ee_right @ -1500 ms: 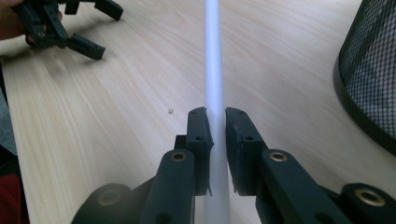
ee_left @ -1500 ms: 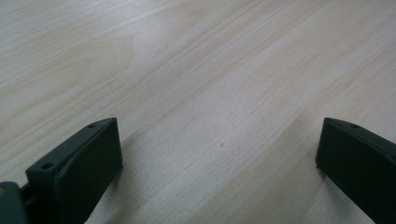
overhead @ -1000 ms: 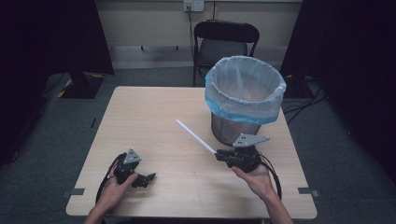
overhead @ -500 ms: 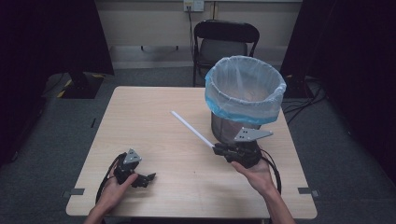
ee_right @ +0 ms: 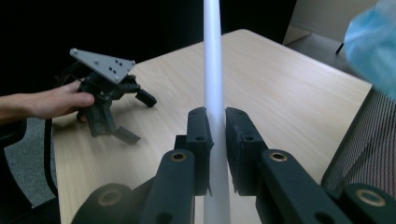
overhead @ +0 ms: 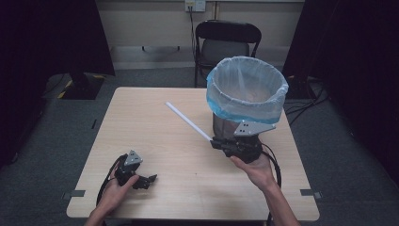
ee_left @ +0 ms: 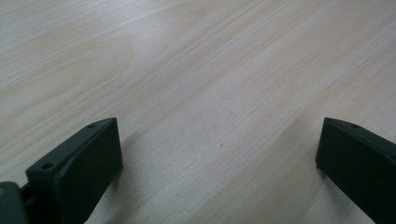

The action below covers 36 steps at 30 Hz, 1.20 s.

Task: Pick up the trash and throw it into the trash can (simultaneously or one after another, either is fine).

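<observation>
High view shows the right gripper [overhead: 217, 142] clamped on one end of the white tube [overhead: 187, 120], held off the table [overhead: 155, 141] beside the lined bin [overhead: 247, 89], not yet dropped in, while the left gripper [overhead: 146, 181] rests open and empty.

The surface [overhead: 155, 122] is showing pale, matt wood grain. The white tube [ee_right: 213, 84] is looking smooth, possibly plastic. Thin, slightly glossy blue plastic film is lining the dark mesh bin [overhead: 226, 126]. The fingers [ee_right: 201, 140] are appearing matt black.
</observation>
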Each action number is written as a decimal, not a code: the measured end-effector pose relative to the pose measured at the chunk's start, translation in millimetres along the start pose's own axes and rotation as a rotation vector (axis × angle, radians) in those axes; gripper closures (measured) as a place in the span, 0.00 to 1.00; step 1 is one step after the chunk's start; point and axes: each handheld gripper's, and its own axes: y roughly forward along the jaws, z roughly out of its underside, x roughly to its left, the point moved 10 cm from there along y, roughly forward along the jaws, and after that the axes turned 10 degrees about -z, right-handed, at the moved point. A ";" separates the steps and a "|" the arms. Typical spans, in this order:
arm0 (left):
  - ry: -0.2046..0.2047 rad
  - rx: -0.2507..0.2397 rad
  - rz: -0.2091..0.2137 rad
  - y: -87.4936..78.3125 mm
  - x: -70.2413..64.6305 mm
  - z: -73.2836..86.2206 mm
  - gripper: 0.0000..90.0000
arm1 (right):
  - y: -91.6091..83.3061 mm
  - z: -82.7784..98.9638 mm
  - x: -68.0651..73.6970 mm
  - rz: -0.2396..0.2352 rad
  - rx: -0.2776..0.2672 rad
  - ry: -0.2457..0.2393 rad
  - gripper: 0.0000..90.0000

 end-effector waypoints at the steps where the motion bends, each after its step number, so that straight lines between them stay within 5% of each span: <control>1: 0.000 0.000 0.000 0.0 0.0 0.0 0.00 | -0.5 -3.7 0.2 0.000 -0.004 -0.004 0.90; 14: 0.000 0.000 0.000 0.0 0.0 0.0 0.00 | -5.9 -44.3 -5.8 -0.031 -0.068 -0.004 0.90; 36: 0.000 0.000 0.000 0.0 0.0 0.0 0.00 | -33.3 -105.8 -19.7 -0.001 -0.143 -0.042 0.90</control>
